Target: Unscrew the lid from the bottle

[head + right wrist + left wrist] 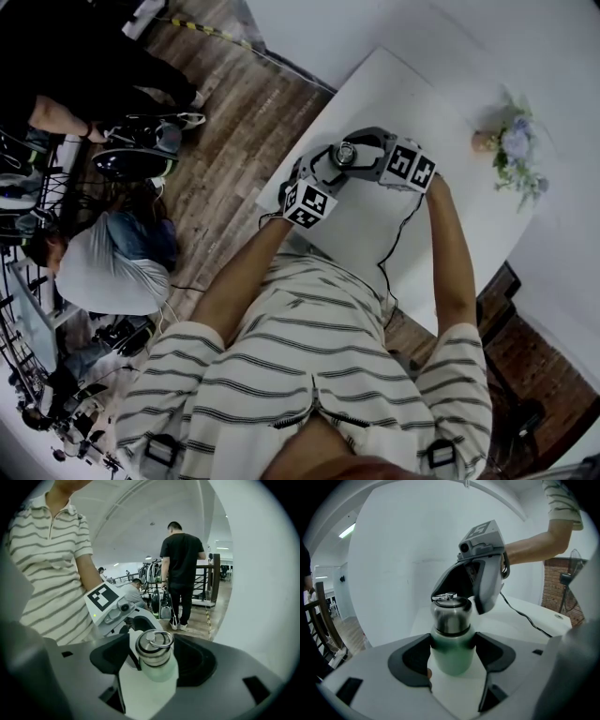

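Steel-capped, pale green cylindrical bottle (451, 654) is being held up off the white table (403, 94), the left gripper (451, 665) clamping its body from both sides. The right gripper (154, 663) is straddling the brushed steel screw lid (153, 646), jaws apart and apparently not pressing. Rigid, smooth metal is probably offering little friction, so the lid's straight side wall below the ring is looking like the best hold.

Flowers (514, 150) on the white table (394, 84); a crouched person (103, 267) on the wooden floor (225, 141).
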The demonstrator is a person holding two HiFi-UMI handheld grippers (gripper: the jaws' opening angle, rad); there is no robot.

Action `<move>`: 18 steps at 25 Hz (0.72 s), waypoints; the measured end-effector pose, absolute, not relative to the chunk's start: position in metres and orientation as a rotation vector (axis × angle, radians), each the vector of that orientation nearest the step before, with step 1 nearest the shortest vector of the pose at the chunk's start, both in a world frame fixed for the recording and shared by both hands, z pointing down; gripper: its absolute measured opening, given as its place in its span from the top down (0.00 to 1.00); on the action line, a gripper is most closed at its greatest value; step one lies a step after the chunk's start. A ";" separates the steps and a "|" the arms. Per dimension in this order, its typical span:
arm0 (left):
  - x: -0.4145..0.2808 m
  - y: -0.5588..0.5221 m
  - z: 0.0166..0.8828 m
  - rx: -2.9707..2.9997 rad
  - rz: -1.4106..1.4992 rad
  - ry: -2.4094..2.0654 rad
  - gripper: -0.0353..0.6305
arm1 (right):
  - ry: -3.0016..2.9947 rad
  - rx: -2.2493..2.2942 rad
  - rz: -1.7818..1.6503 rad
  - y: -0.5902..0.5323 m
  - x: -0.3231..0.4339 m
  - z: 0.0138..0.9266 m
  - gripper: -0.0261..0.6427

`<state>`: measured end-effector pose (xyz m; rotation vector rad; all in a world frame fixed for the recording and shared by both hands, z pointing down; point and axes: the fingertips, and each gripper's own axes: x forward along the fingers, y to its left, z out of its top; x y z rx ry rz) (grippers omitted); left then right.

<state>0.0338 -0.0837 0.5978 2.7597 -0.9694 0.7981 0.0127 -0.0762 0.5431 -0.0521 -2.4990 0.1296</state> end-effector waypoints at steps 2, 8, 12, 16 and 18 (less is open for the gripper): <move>0.034 -0.084 0.597 2.754 0.803 -0.969 0.50 | -2.514 0.010 0.158 -0.076 0.012 0.539 0.42; 0.035 -0.082 0.596 2.755 0.806 -0.964 0.50 | -2.630 0.539 0.212 -0.086 0.022 0.523 0.40; 0.035 -0.083 0.596 2.755 0.806 -0.970 0.50 | -2.605 0.923 0.248 -0.085 0.027 0.523 0.43; 0.034 -0.083 0.598 2.754 0.810 -0.972 0.50 | -2.535 1.192 0.288 -0.080 0.024 0.531 0.50; 0.034 -0.083 0.598 2.751 0.811 -0.971 0.50 | -2.488 1.280 0.296 -0.081 0.025 0.537 0.52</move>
